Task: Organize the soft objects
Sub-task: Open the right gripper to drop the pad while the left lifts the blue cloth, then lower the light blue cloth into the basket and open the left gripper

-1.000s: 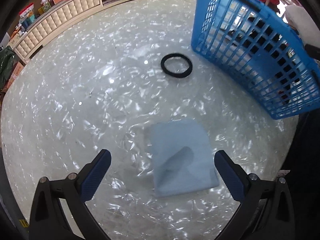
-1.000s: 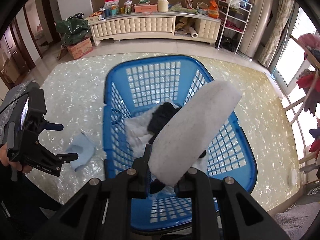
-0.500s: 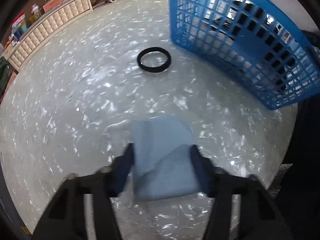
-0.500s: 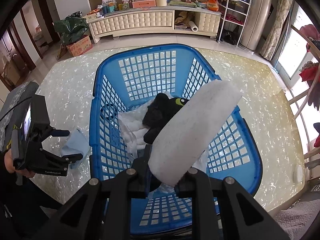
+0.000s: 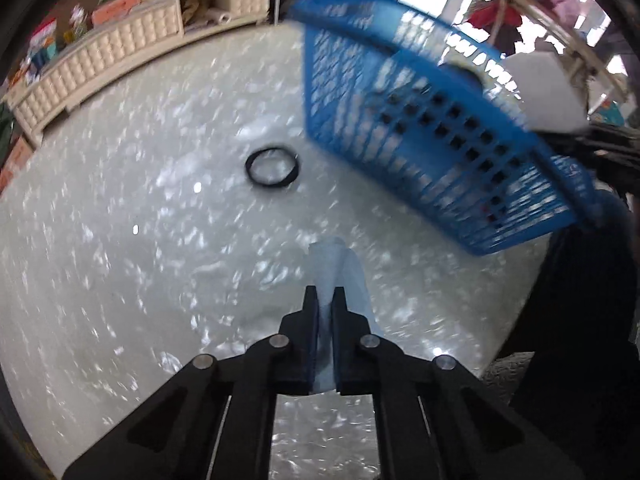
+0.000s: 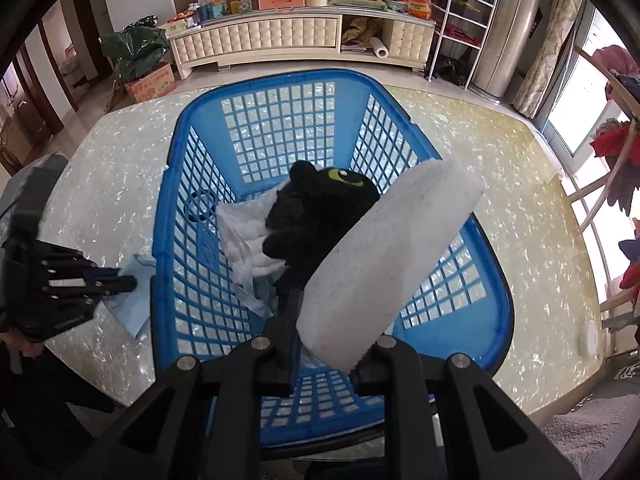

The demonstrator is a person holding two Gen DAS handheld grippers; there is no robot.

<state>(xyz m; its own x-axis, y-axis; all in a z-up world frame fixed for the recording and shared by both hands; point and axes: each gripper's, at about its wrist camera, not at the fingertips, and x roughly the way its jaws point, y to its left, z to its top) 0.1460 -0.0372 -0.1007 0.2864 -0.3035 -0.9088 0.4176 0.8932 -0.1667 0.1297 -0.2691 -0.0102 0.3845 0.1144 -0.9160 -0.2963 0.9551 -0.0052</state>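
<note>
My left gripper is shut on a light blue cloth, pinched into a fold that lifts off the pearly table. In the right wrist view the same left gripper holds the light blue cloth just left of the blue basket. My right gripper is shut on a long white sponge pad held slanted over the basket. A black plush toy and a white cloth lie inside the blue basket.
A black ring lies on the table left of the basket. A cream cabinet with clutter stands beyond the table, a wire rack to its right. A person's dark clothing fills the lower right.
The left gripper closed from wide open onto the light blue cloth and gathered it into a fold, rising a little toward the basket. The right gripper kept its hold on the white pad.
</note>
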